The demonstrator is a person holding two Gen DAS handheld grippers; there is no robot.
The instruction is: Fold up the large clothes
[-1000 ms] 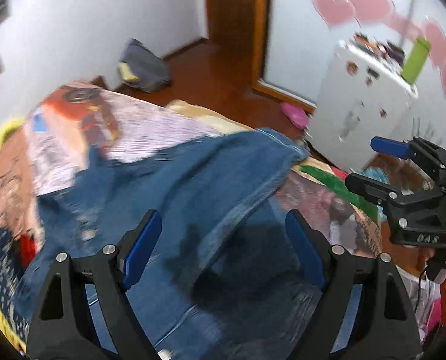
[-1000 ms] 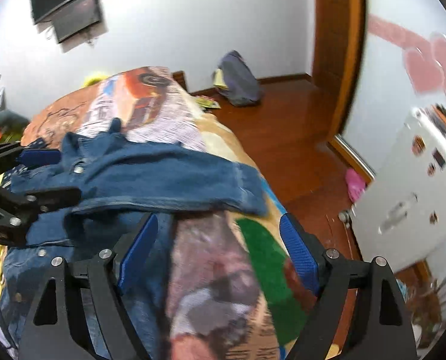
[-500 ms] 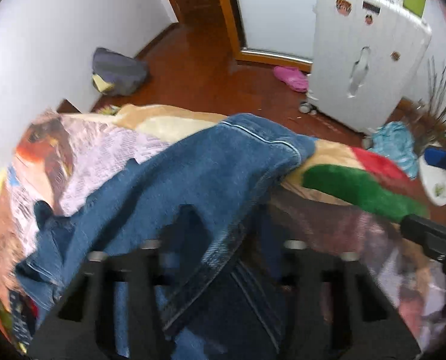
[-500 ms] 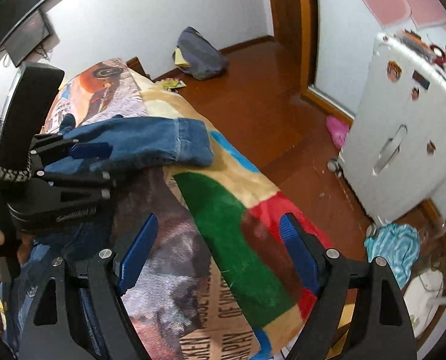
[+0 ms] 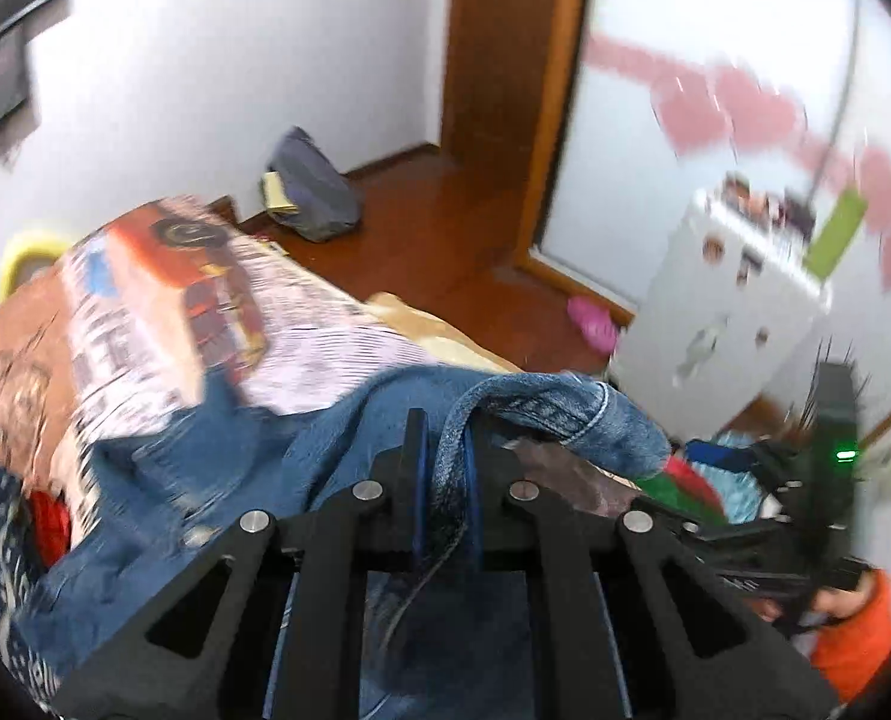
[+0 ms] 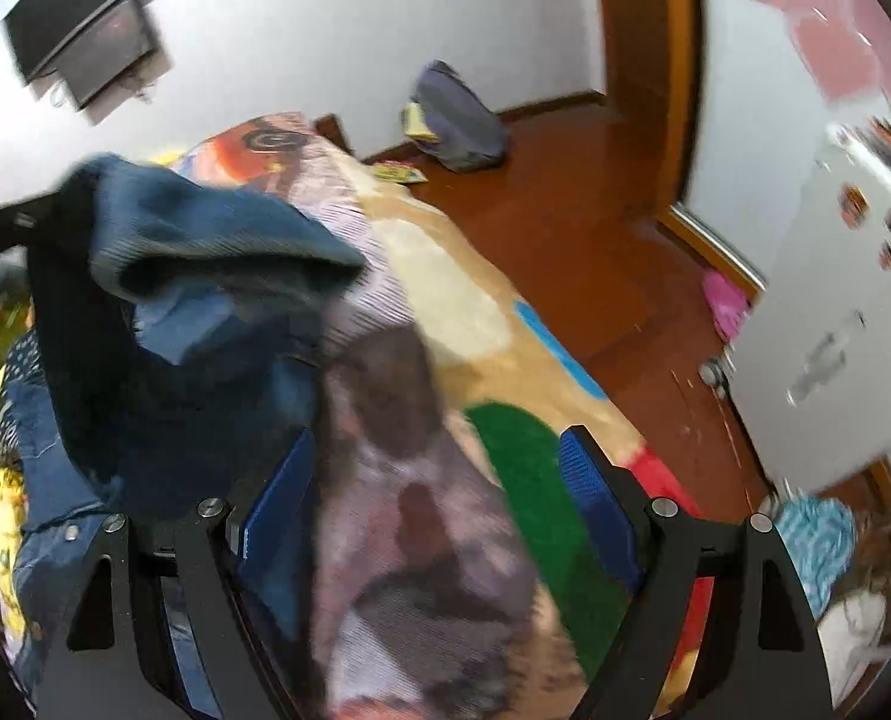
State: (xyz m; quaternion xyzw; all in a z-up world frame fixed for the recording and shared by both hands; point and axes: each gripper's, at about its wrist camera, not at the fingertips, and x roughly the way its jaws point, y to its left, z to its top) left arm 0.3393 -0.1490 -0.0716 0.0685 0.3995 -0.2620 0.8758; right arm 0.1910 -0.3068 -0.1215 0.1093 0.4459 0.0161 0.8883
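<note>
Left wrist view: the left gripper (image 5: 445,468) is pinching a fold of the denim jacket (image 5: 541,408), fingers nearly together w/ the cloth between the blue pads. The jacket is lying across the patterned blanket (image 5: 205,312) on the bed, its hem lifted and curling over to the right. Beyond the bed edge: a grey bag (image 5: 313,198) sitting on the wood floor (image 5: 445,234) against the wall, a pink slipper (image 5: 592,321) lying near the white suitcase (image 5: 727,324), which is standing upright w/ a green bottle (image 5: 835,234) and small items on top. The right gripper (image 5: 763,480) is showing at the right edge, a green light glowing on its body; picture is blurred there, can't tell more.

Right wrist view: the right gripper (image 6: 439,492) is hanging over the blanket (image 6: 463,300), fingers spread wide, nothing between the pads. The denim jacket (image 6: 205,252) is bunching up at left, raised off the bed and partly blocking the far side. A dark screen (image 6: 85,30) is hanging on the wall. The grey bag (image 6: 457,114) is resting on the floor (image 6: 595,210); the suitcase (image 6: 835,330) is standing at right, a blue-striped cloth (image 6: 817,534) lying by its base.
</note>
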